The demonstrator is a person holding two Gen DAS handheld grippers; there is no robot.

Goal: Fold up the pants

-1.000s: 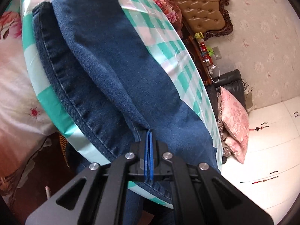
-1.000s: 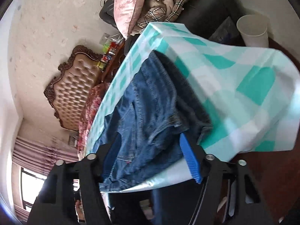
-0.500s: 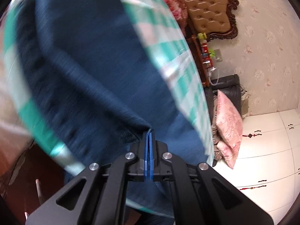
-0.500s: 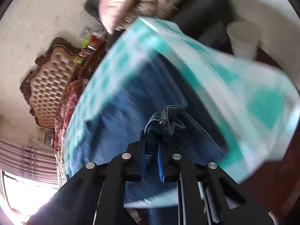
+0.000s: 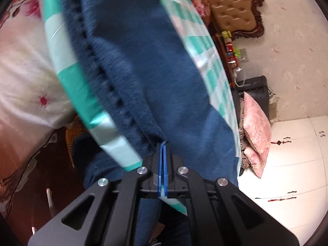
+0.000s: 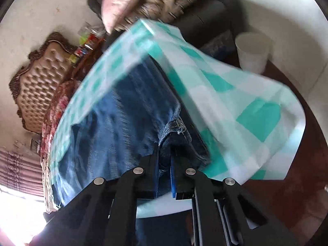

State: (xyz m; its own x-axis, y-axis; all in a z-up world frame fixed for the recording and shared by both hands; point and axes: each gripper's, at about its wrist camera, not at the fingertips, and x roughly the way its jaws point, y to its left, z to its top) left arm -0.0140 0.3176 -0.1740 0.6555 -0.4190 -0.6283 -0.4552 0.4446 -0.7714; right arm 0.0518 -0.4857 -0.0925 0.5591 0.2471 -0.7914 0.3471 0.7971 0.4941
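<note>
Both ends of the jeans (image 5: 143, 65) beyond blurred, cropped frames.

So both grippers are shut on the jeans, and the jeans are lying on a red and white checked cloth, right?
Not quite: the checked cloth is teal and white, as the right wrist view shows. Otherwise yes: left gripper and right gripper are shut on the jeans.

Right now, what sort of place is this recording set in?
Most likely a home bedroom. A tan button-tufted headboard with a carved dark wood frame stands against floral wallpaper, a pink satin pillow lies nearby, and the blue denim pants rest on a teal-and-white checked tablecloth.
</note>
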